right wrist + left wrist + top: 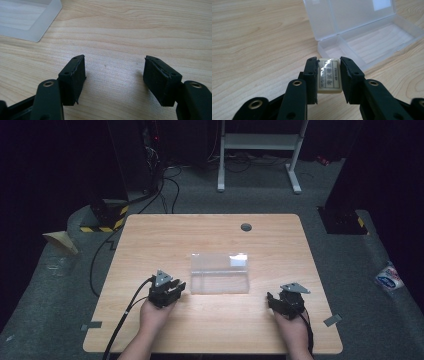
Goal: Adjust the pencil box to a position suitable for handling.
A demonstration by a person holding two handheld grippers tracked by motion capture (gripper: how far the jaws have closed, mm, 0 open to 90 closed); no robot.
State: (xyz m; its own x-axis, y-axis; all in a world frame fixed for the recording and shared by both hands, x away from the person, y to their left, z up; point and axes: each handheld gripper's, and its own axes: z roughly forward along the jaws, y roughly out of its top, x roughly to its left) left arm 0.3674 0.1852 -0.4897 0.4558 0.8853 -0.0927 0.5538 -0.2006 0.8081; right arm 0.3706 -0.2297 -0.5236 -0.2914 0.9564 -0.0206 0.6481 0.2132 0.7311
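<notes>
One eraser (329, 75) pinched in my left gripper (328, 75), just short of one open clear plastic box (372, 40), my right gripper (115, 80) spread and holding nothing, right of that box, on one wooden table (165, 235).

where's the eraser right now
In the left gripper view the eraser is clamped in the left gripper, just short of the open clear box.

A light wooden table (150, 240) bears an open clear plastic box (220, 279).
</notes>
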